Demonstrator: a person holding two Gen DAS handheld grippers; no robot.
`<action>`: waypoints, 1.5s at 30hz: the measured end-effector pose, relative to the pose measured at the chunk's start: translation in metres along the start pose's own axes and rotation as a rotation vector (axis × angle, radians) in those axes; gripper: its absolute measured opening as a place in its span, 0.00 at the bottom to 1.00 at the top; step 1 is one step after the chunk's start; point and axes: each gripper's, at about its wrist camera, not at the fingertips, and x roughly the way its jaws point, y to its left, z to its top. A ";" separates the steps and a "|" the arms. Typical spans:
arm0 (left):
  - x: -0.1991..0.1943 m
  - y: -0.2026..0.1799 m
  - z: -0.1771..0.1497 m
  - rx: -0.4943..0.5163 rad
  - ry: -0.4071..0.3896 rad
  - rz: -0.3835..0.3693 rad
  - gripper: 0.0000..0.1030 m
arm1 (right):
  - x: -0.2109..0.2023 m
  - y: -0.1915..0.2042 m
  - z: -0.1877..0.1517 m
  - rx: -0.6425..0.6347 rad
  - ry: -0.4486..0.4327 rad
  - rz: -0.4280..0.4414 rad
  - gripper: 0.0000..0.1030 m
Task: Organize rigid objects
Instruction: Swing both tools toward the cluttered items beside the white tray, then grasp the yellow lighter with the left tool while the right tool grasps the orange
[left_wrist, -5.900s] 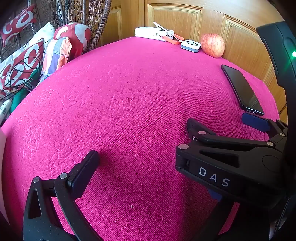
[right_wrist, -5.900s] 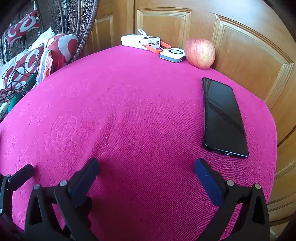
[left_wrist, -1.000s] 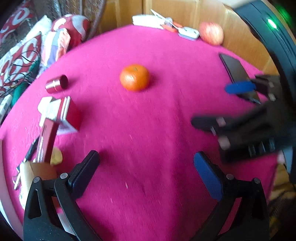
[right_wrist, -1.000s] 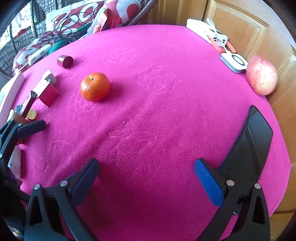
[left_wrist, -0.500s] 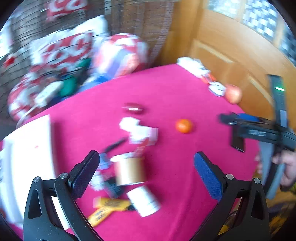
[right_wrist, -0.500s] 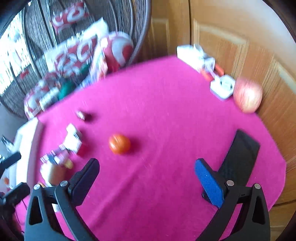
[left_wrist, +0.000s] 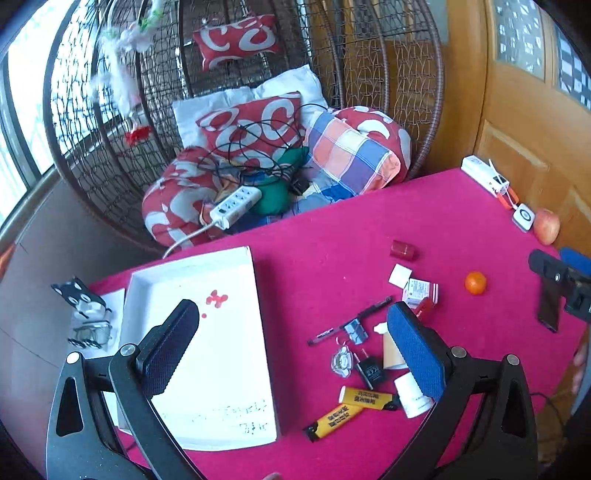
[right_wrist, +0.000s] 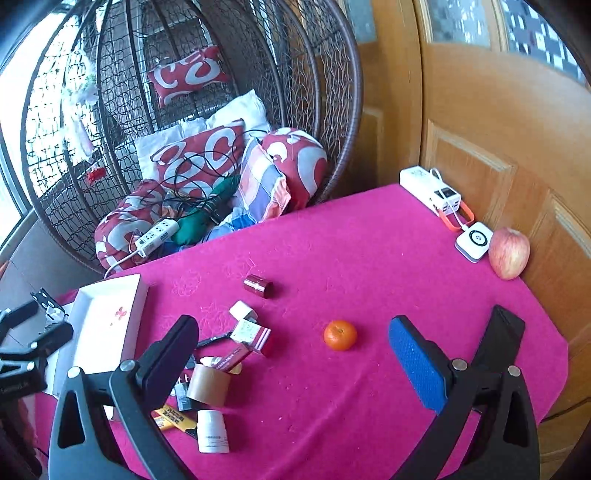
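Observation:
My left gripper (left_wrist: 291, 314) hangs open and empty high above the pink table, between a white tray (left_wrist: 221, 369) on the left and a heap of small items. The heap holds a brown tape roll (left_wrist: 391, 350), a white bottle (left_wrist: 412, 397), yellow lighters (left_wrist: 365, 398), a pen (left_wrist: 351, 325), a red-and-white box (left_wrist: 423, 291) and a red cylinder (left_wrist: 403, 250). My right gripper (right_wrist: 293, 325) is open too, well above the cloth, with an orange (right_wrist: 340, 334) seen between its fingers. The tape roll (right_wrist: 208, 386) and bottle (right_wrist: 212, 430) lie lower left.
A black phone (right_wrist: 502, 336) lies by the right table edge. An apple (right_wrist: 509, 252), a white puck (right_wrist: 474, 240) and a power bank (right_wrist: 430, 192) sit along the wooden door. A wicker hanging chair (right_wrist: 207, 110) with cushions and cables stands behind the table.
Both grippers have risen and pulled back from close over the cloth. The tray and the heap of items have come into view. Both stay open.

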 end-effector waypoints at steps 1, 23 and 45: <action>0.004 0.006 -0.001 -0.019 0.023 -0.019 1.00 | -0.001 0.003 -0.003 0.003 0.005 -0.005 1.00; 0.066 -0.009 -0.070 0.035 0.266 -0.201 1.00 | 0.041 -0.011 0.009 -0.194 0.142 0.066 1.00; 0.123 -0.038 -0.128 0.170 0.507 -0.133 0.65 | 0.174 -0.034 -0.029 -0.348 0.458 -0.005 0.69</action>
